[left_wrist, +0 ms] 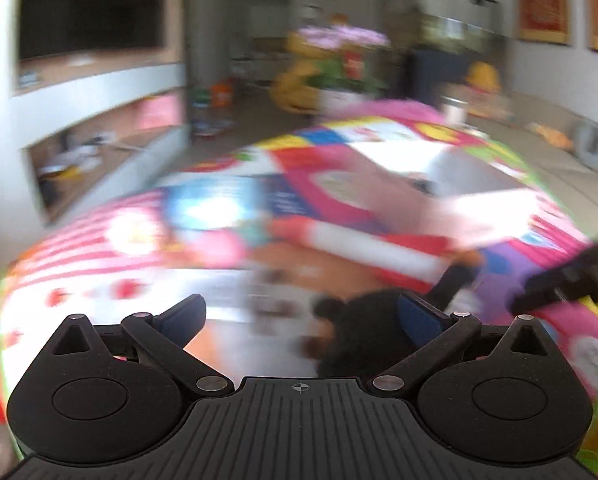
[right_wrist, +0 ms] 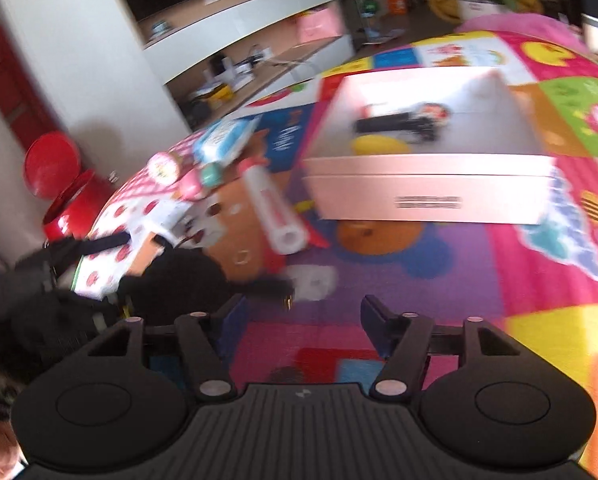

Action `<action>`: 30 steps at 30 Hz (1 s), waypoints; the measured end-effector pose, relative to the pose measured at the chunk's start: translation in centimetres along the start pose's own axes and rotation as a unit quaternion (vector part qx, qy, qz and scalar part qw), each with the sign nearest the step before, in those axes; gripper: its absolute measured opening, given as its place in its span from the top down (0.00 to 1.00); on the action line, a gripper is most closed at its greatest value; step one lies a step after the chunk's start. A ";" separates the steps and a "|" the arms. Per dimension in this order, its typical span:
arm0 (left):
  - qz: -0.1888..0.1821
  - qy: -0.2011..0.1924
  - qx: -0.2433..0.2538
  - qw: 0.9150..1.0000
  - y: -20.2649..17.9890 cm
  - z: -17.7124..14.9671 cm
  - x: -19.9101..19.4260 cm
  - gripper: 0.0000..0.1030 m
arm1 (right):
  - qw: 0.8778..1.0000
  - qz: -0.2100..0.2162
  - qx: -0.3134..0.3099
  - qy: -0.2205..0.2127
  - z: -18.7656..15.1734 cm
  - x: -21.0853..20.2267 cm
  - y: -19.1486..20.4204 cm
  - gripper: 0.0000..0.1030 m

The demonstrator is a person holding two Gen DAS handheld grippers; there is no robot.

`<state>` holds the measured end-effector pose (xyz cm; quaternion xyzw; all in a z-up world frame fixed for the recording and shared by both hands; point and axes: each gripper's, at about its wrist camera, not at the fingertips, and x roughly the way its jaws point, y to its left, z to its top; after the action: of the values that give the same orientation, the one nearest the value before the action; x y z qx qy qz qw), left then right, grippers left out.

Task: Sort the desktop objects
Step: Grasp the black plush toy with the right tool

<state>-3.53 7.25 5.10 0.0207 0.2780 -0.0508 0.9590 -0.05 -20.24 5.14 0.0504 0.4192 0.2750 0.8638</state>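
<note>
Pink cardboard box (right_wrist: 427, 160) is sitting well ahead of the right gripper (right_wrist: 303, 320), slightly right of its released, empty jaws. White-and-red tube (right_wrist: 275, 216) is lying ahead-left, long axis running away from them. Black fuzzy item (left_wrist: 363, 332) is lying against the right finger of the left gripper (left_wrist: 303, 316), the nearer one, its jaws spread and not clamping.

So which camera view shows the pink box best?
The right wrist view: the pink box is seen whole, open-topped, with a dark item and something yellow inside. The left wrist view shows only a blurred pale strip of it at the right.
</note>
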 end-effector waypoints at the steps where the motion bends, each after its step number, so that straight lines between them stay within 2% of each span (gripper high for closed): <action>1: 0.026 0.001 -0.008 1.000 1.1 0.0 0.0 0.00 | 1.000 0.011 -0.008 0.003 0.0 0.6 0.9 0.37; 4: 0.067 0.015 -0.025 0.997 3.4 -0.3 0.5 0.00 | 0.998 0.034 -0.045 0.005 0.3 2.6 3.9 0.32; 7: 0.075 0.030 -0.042 0.996 4.7 -0.8 1.1 0.00 | 0.992 0.031 -0.120 -0.016 0.3 4.1 7.8 0.20; 9: 0.072 0.035 -0.051 0.995 5.2 -1.0 1.5 0.00 | 0.984 0.030 -0.171 -0.030 0.3 4.9 10.2 0.17; 11: 0.074 0.034 -0.061 0.995 5.5 -1.4 1.5 0.00 | 0.980 0.037 -0.195 -0.034 0.6 6.0 11.9 0.17; 17: 0.075 0.041 -0.091 0.992 7.1 -2.2 1.2 0.00 | 0.984 0.072 -0.163 0.005 1.7 9.7 12.7 0.15; 19: 0.070 0.043 -0.106 0.991 7.7 -2.2 1.4 0.00 | 0.985 0.077 -0.154 0.018 1.5 10.3 12.5 0.26; 22: 0.062 0.043 -0.132 0.988 8.3 -2.0 1.7 0.00 | 0.987 0.084 -0.137 0.019 1.3 9.8 11.7 0.30; 27: 0.057 0.030 -0.126 0.990 7.8 -0.9 2.9 0.00 | 0.992 0.055 -0.117 -0.006 0.6 5.9 8.7 0.31; 30: 0.056 0.030 -0.116 0.991 7.2 0.0 4.7 0.00 | 0.995 0.013 -0.097 -0.025 0.0 2.7 5.7 0.31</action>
<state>1.20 14.00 2.67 -0.0739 0.3094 0.0365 0.9474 -1.13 -13.99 5.07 -0.0218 0.3681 0.3240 0.8712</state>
